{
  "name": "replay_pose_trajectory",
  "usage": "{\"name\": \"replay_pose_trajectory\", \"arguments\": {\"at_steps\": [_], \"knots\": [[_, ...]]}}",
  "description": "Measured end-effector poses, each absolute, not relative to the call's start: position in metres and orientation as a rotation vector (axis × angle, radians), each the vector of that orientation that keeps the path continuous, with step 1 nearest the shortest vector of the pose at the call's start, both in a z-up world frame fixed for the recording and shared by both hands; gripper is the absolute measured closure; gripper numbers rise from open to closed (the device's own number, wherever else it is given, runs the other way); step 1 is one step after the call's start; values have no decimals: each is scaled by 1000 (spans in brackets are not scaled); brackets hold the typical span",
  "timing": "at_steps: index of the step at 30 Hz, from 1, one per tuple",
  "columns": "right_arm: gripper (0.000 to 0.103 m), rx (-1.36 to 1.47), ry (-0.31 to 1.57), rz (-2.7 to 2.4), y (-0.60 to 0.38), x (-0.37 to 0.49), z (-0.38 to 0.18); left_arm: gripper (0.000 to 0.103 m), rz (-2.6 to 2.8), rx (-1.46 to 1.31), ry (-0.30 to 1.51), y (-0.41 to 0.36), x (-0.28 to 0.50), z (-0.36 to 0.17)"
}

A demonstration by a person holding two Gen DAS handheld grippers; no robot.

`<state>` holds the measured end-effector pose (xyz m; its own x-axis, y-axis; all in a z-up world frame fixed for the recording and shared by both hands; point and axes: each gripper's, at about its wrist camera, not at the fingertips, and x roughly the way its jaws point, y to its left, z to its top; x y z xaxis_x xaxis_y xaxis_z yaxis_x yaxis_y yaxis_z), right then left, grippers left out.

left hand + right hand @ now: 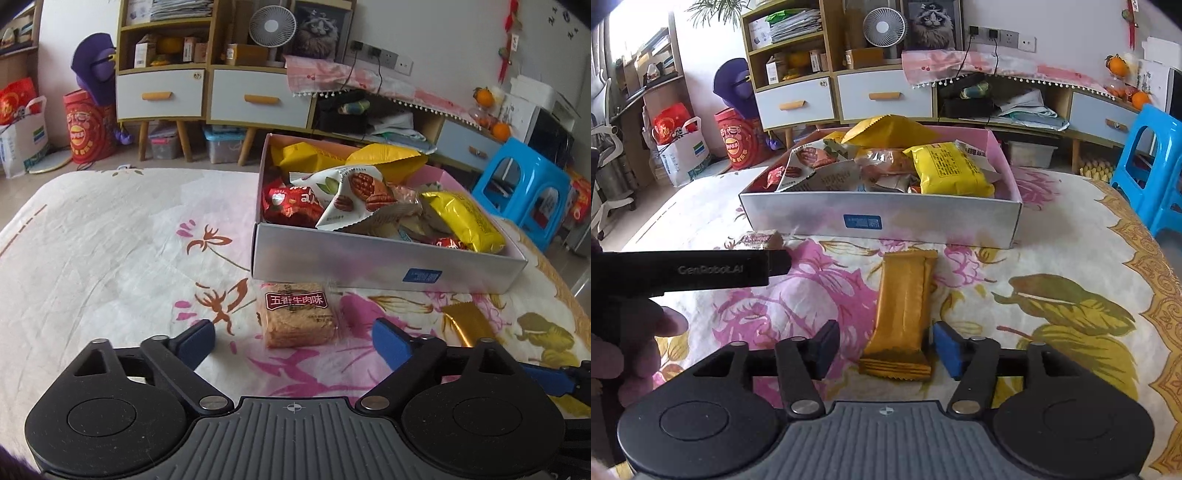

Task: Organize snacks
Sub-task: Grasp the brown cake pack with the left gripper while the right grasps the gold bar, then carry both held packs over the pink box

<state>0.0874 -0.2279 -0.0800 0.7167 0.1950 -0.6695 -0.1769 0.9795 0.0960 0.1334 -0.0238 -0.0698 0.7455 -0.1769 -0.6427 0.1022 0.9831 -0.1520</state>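
A silver cardboard box [369,258] [812,214] full of snack packets stands on the flowered bedspread. A brown biscuit packet [298,315] lies in front of it, just ahead of my open left gripper [293,341], which holds nothing. A gold wrapped bar [903,314] [467,325] lies lengthwise between the fingers of my right gripper [886,350]. The jaws are wide and do not touch the bar. The biscuit packet [761,238] shows partly behind the left gripper's body in the right wrist view.
The left gripper's black body [687,269] and the hand holding it sit at the left in the right wrist view. A blue plastic stool [1152,166] stands by the bed's right edge. Cabinets [207,92] line the far wall.
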Motion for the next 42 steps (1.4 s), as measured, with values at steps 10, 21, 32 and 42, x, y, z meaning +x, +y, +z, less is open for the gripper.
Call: {"name": "replay_pose_trajectory", "arguments": {"at_steps": [10, 21, 32, 42], "knots": [[54, 19, 725, 204, -227, 93, -81, 56, -179, -101, 674, -25, 131, -69], [83, 58, 732, 234, -234, 93, -77, 65, -210, -154, 700, -9, 121, -64], [84, 132, 720, 251, -242, 89, -64, 65, -253, -189, 719, 13, 110, -54], [84, 197, 663, 240, -250, 96, -40, 65, -326, -200, 634, 9, 122, -28]]}}
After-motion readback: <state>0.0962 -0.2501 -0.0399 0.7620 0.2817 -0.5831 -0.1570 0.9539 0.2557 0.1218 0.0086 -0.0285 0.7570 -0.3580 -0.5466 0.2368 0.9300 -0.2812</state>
